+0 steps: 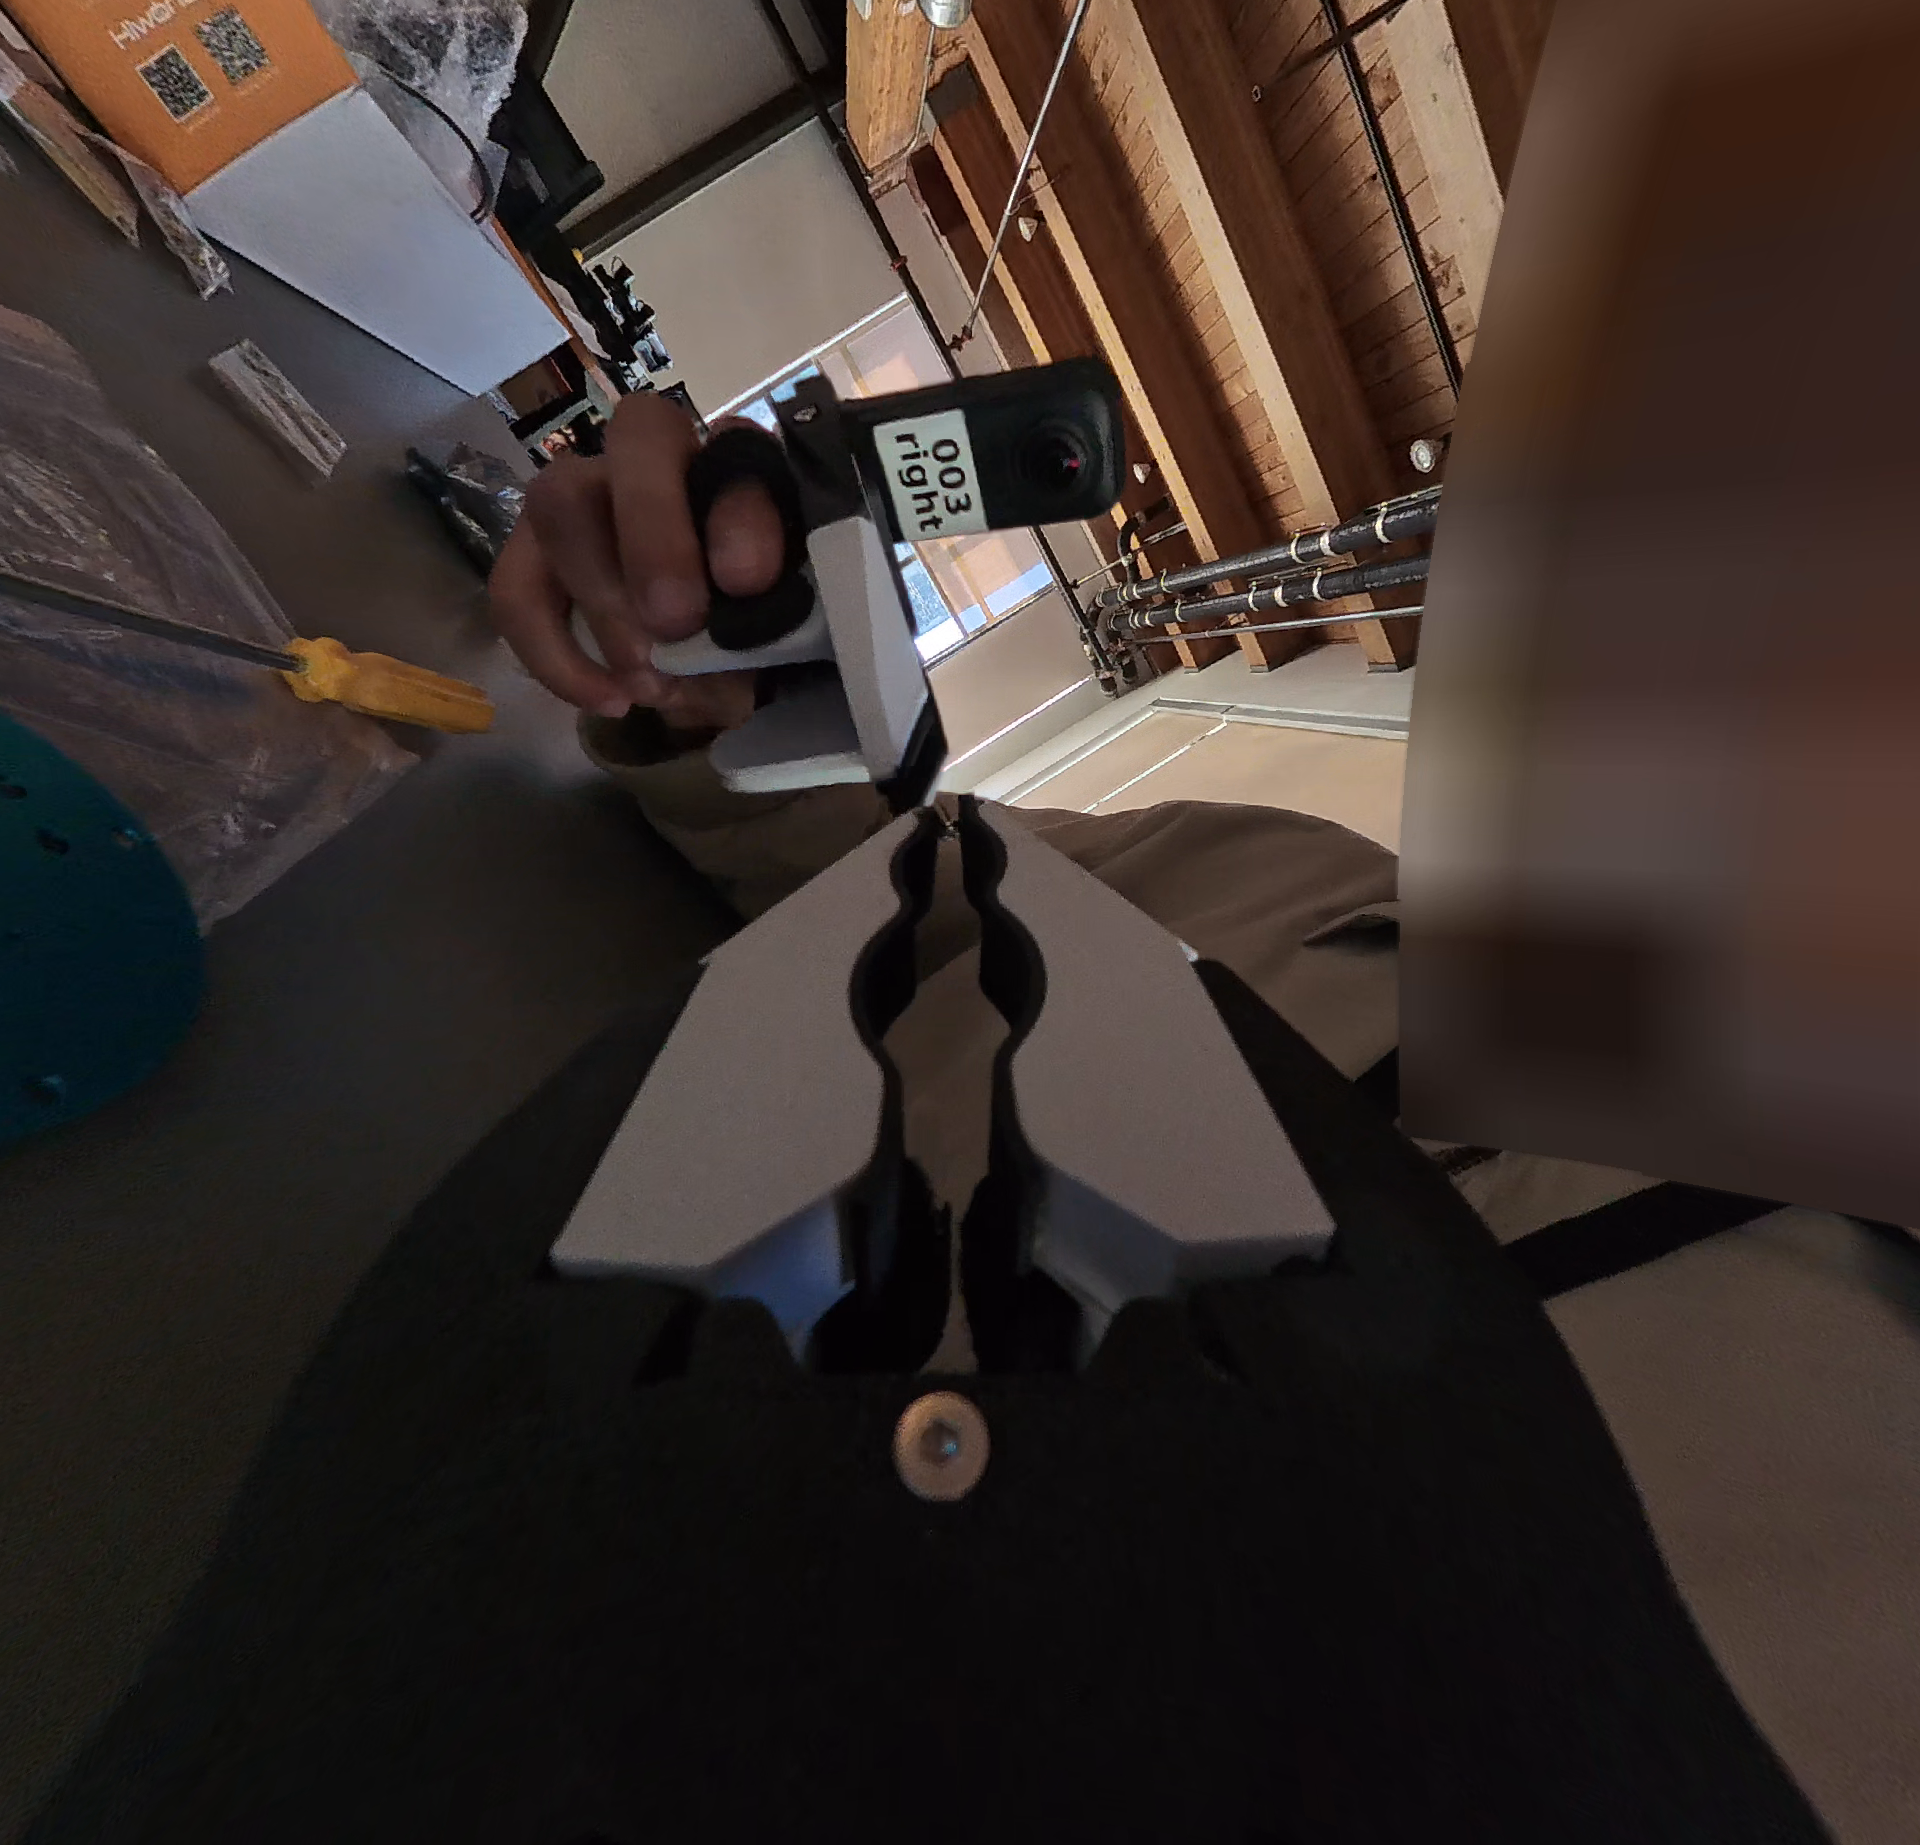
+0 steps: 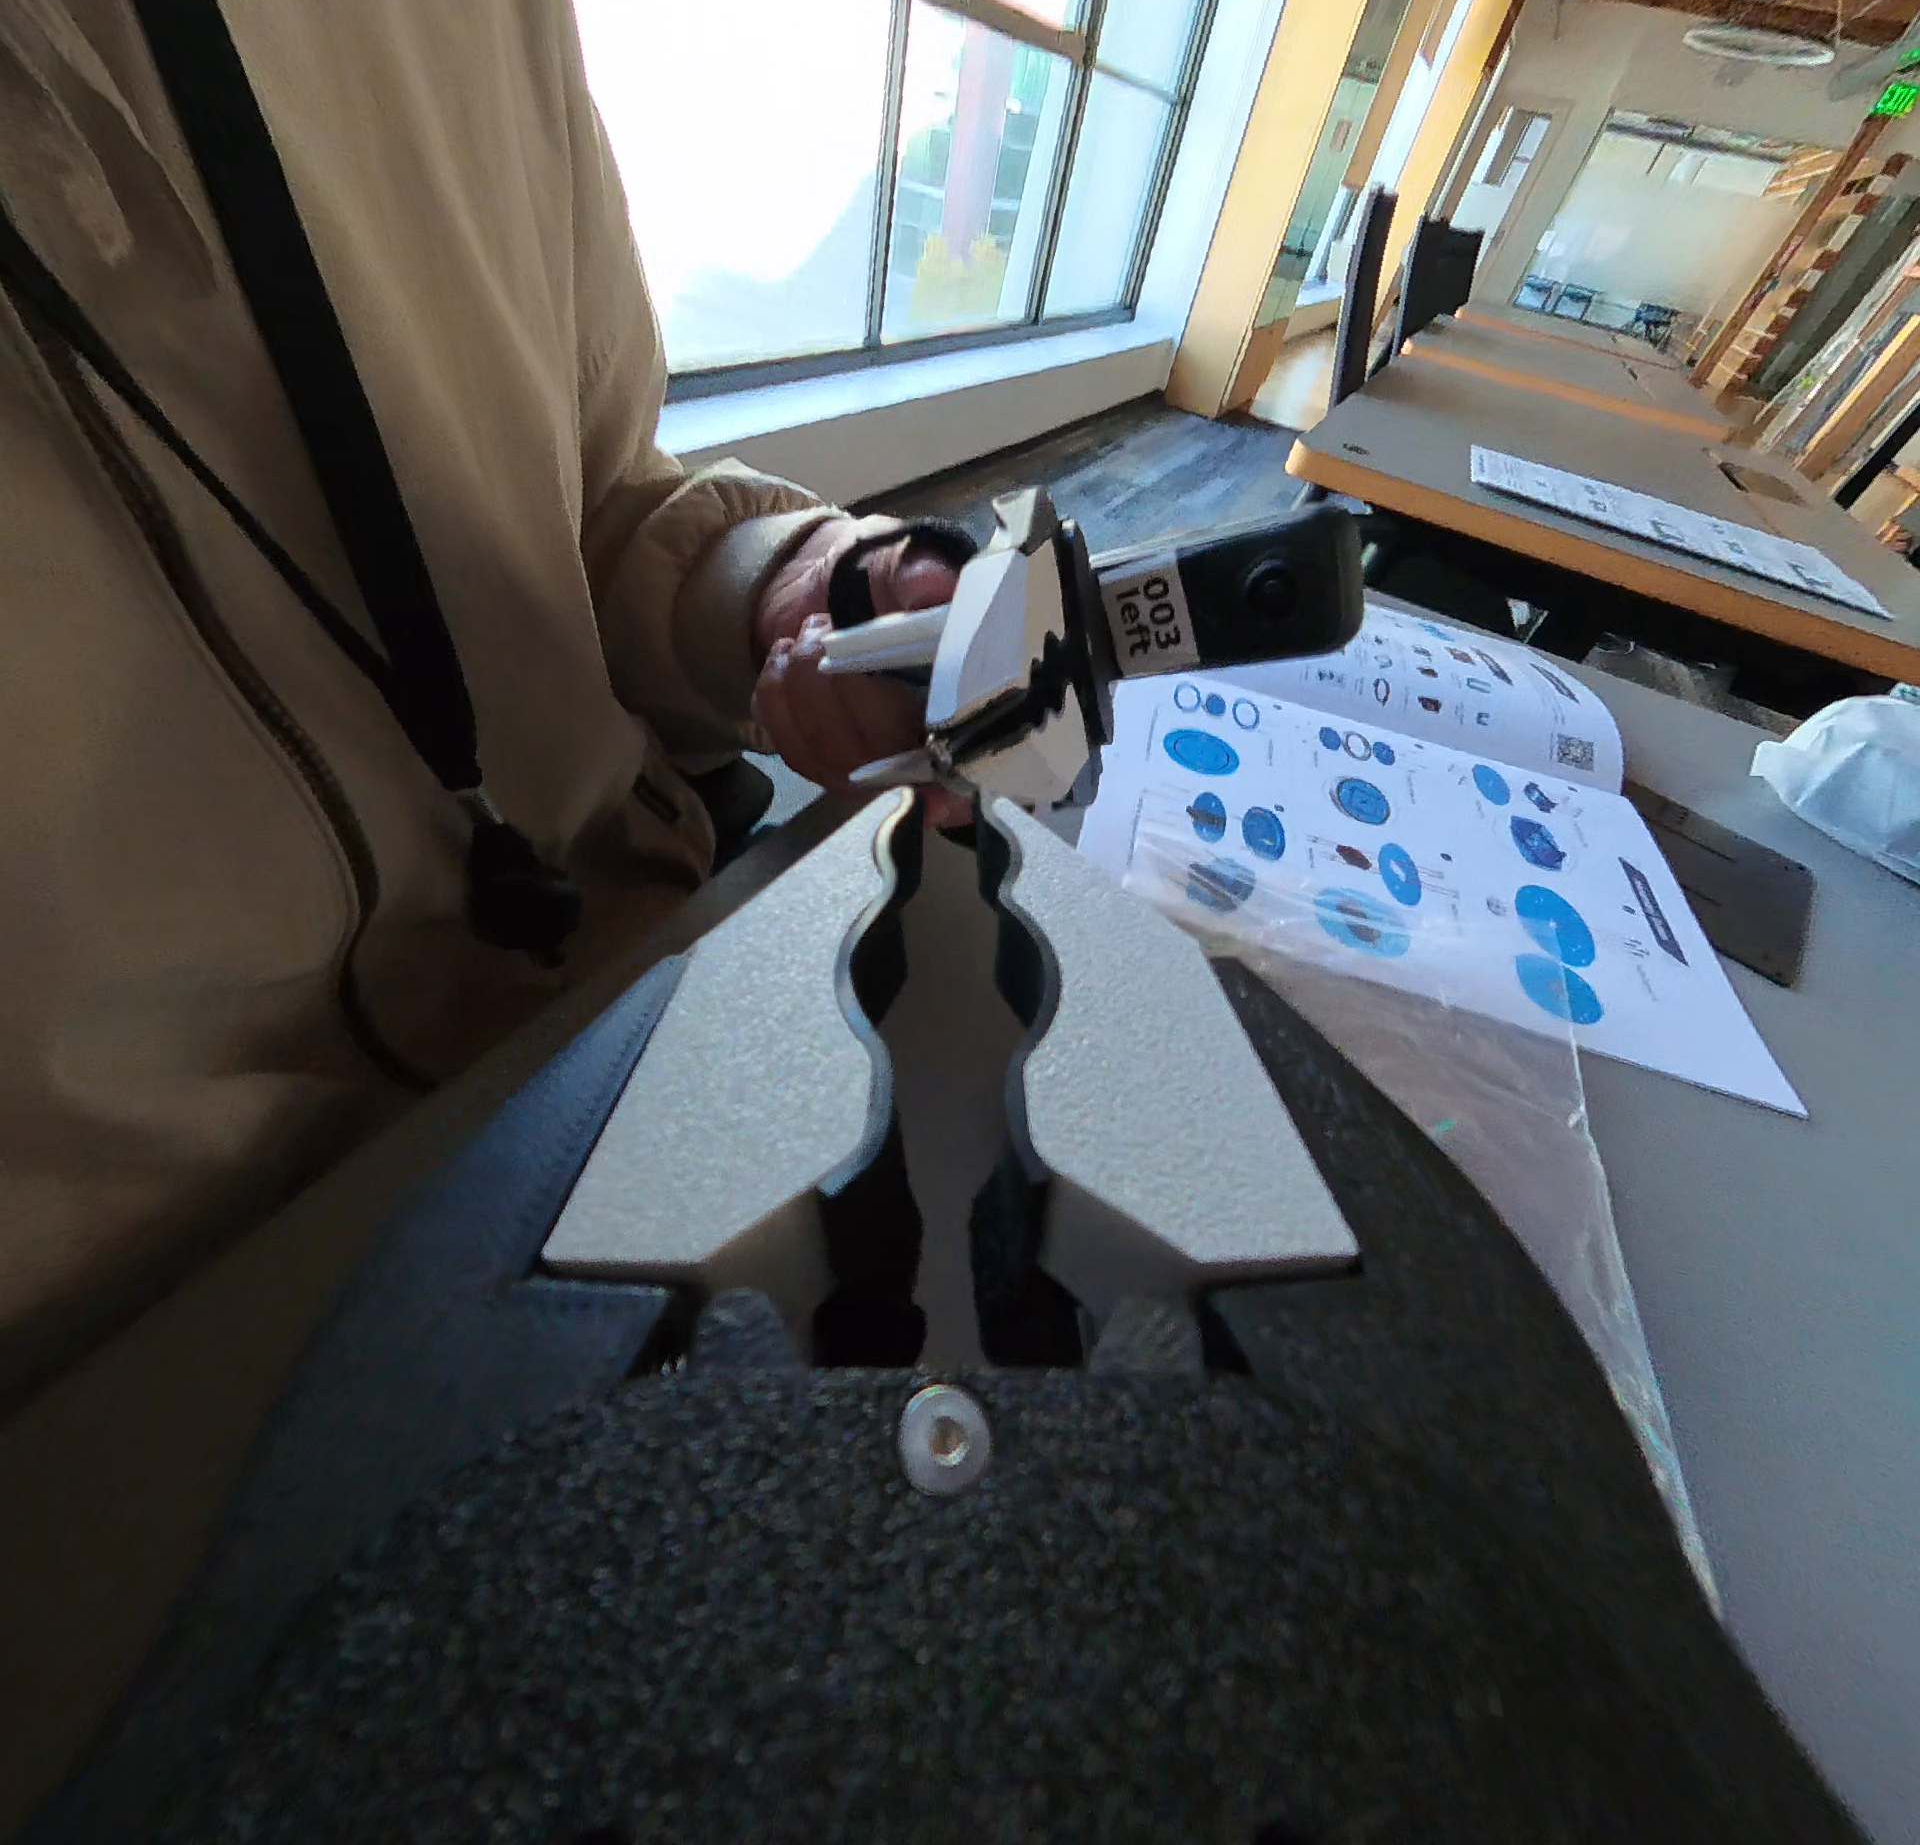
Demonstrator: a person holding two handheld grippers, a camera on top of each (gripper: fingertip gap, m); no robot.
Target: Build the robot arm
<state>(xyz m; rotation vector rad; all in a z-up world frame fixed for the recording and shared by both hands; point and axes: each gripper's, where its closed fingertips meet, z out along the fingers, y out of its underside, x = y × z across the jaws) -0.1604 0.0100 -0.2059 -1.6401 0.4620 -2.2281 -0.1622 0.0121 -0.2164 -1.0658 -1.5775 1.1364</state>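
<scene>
My left gripper (image 1: 943, 816) is shut on a small metal screw-like part (image 1: 941, 827) pinched at its very tips. It also shows in the right wrist view (image 2: 943, 756), held by a hand, with the small part (image 2: 940, 753) at its tips. My right gripper (image 2: 948, 806) stands tip to tip with it, just short of the part, jaws a narrow gap apart with nothing between them. In the left wrist view the right gripper (image 1: 914, 782) is seen from the side, held by a hand (image 1: 613, 569).
A yellow-handled screwdriver (image 1: 384, 683) and a teal perforated disc (image 1: 73, 943) lie on the grey table (image 1: 364, 964). An orange and white box (image 1: 260, 133) stands behind. A printed sheet (image 2: 1403, 860), clear plastic bag (image 2: 1475, 1089) and black plate (image 2: 1745, 891) lie to the right. The person's beige jacket (image 2: 260, 548) is close. My left and right fingertips are right by each other. The teal perforated disc (image 1: 73, 943) is about 12 centimeters from both grippers' fingertips.
</scene>
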